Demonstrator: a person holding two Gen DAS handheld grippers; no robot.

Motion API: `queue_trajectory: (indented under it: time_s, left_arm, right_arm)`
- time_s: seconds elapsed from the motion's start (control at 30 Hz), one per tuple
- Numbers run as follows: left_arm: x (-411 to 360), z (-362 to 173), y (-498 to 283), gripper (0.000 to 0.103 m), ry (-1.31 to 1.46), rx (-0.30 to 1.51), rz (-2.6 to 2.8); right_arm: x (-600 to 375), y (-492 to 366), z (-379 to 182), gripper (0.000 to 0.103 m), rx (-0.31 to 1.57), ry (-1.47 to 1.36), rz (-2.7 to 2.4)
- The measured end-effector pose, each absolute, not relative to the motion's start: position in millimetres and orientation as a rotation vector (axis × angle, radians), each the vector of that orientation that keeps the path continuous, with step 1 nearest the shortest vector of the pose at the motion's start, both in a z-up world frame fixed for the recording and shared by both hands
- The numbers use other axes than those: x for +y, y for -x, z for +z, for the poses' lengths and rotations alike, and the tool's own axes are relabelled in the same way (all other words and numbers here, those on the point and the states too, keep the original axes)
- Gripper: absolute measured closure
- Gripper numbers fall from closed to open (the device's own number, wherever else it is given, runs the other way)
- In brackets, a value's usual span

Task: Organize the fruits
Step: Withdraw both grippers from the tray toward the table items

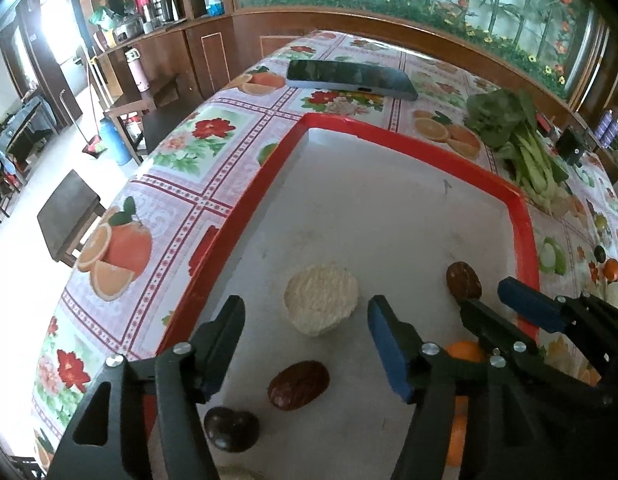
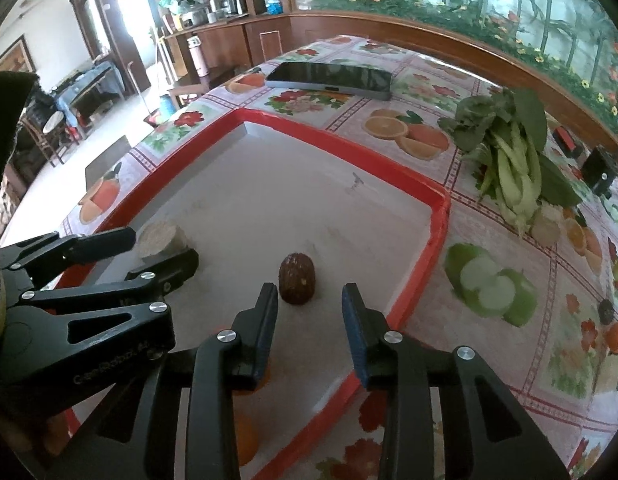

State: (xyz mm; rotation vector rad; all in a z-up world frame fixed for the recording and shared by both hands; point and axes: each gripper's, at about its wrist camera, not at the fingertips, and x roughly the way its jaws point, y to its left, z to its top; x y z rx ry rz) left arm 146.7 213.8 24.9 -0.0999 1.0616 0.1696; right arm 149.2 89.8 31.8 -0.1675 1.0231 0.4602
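A: Grippers first. Your left gripper (image 1: 305,344) stands wide over the red-rimmed tray (image 1: 245,216), nothing between its pads. A pale round cake (image 1: 321,300) lies just ahead of the fingertips, apart from both.

B: And the right gripper (image 2: 309,312)?

A: Narrower gap, also empty. You have it near the tray's right rim, pointing down at a brown date (image 2: 296,283) that lies just beyond the fingertips, not touched.

B: Where is the rest of the fruit?

A: From your left wrist, a second date (image 1: 298,386) lies on the tray floor below and between the fingers, and a dark round fruit (image 1: 231,428) sits beside the left finger, close to the rim. An orange (image 1: 465,352) shows partly behind the right finger; how many oranges lie there you cannot tell.

B: Off the tray?

A: A phone (image 2: 329,79) lies on the flowered tablecloth (image 2: 489,280) past the far rim. Leafy greens (image 2: 513,160) lie to the right, well apart from the tray.
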Motion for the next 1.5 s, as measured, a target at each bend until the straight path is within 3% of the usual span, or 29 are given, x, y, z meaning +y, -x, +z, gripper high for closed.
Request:
queue_trajectory:
  time_s: [0.63,0.73,0.87,1.5]
  left_arm:
    - [197,49,-105,0.03,0.079,1.034,0.173]
    - [186,51,-95,0.028,0.075,1.032,0.16]
    - [163,51,-82,0.025,0.059,1.041,0.124]
    - [45,44,-60,0.024,-0.04,1.119,-0.038]
  right_arm:
    - [65,-97,55,0.066,1.002,0.169,0.437]
    - [55,-85,56,0.057,1.006,0.165,0.43]
    - [35,-65,56,0.036,0.995,0.148,0.414]
    - [-159,-34,36,0.028,1.032,-0.069,0.083]
